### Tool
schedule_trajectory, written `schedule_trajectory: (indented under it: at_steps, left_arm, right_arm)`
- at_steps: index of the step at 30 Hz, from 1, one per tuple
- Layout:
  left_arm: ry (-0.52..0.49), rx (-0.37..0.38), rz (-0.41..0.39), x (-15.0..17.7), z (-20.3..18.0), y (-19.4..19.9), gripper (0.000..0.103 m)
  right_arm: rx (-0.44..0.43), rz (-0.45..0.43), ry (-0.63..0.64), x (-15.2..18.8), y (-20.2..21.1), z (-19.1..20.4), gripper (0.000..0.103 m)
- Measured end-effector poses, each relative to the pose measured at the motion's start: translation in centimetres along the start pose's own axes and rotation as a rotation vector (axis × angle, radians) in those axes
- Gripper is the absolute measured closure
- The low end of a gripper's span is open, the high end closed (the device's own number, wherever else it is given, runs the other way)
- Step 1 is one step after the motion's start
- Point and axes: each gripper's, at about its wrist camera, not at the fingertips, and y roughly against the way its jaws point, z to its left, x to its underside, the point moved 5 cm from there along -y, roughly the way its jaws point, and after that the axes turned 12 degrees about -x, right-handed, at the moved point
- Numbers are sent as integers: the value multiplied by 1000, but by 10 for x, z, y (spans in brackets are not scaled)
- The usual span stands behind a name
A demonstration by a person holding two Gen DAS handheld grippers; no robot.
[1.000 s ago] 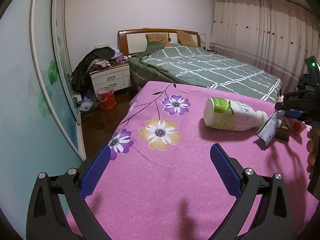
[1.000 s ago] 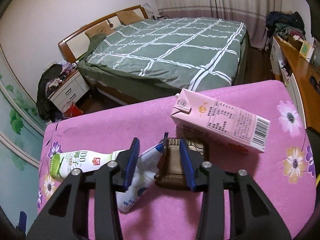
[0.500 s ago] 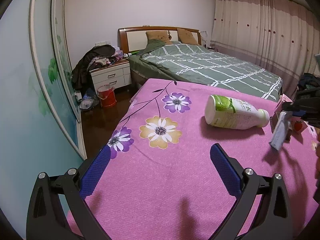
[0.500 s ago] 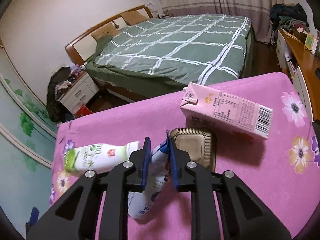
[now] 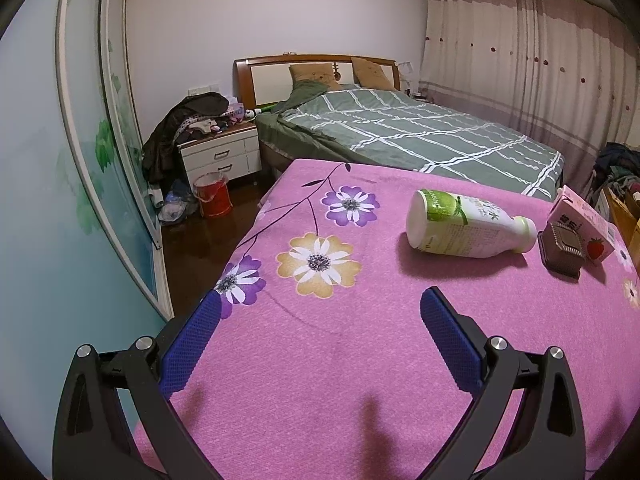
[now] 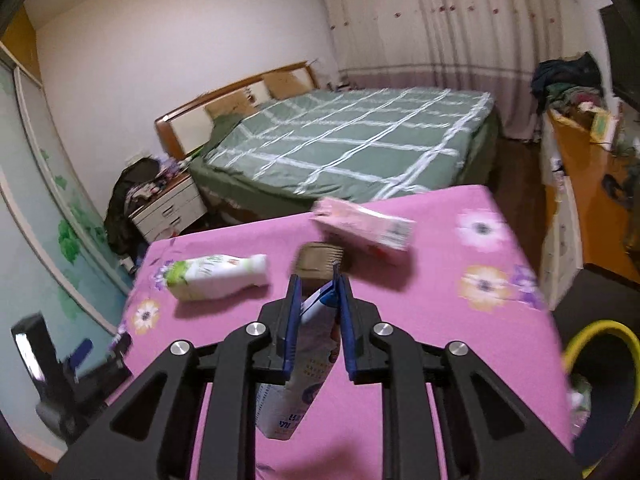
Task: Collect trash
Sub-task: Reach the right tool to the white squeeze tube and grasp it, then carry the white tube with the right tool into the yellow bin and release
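Both views are dim and warm-toned, lit by indoor light from overhead, with no daylight through the curtains (image 5: 520, 60). The left wrist view is sharp; soft shadows fall toward the lower frame beside the bottle (image 5: 468, 228) and on the pink table (image 5: 320, 360). The right wrist view is smeared by motion blur: the carton (image 6: 360, 228), the bottle and the table's flowers lose their edges. Fisheye distortion bends the walls at the left of both frames, and the corners go black.

Lower left of frame: pink cloth (image 5: 320, 360) bare, passable. Right side blocked by bottle (image 5: 468, 228), brown tray (image 5: 562, 250), pink carton (image 5: 584, 220).
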Motion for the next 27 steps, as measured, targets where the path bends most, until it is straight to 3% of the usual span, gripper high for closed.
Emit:
schedule_trajectory:
  at_steps: [8,17,22,24,27]
  left_arm:
    - [-4,-3,-5,0,0,2,5]
    - [-4,-5,-11,-1,1,4,5]
    - [-9,-10,-17,-1,2,6,5]
    - [-8,-9,-17,-1,2,7,5]
    - [-12,-10,-17,-1,2,8,5]
  right_arm:
    - [260,-97,-91,26,105,-105,85]
    - [532,-81,-196,58,156,-223,84]
    - [596,-43,-217,73,155,-257,79]
    - [606,-40,-219,75,155,-260,72]
    - [586,-62,-207,71,153,-249,71]
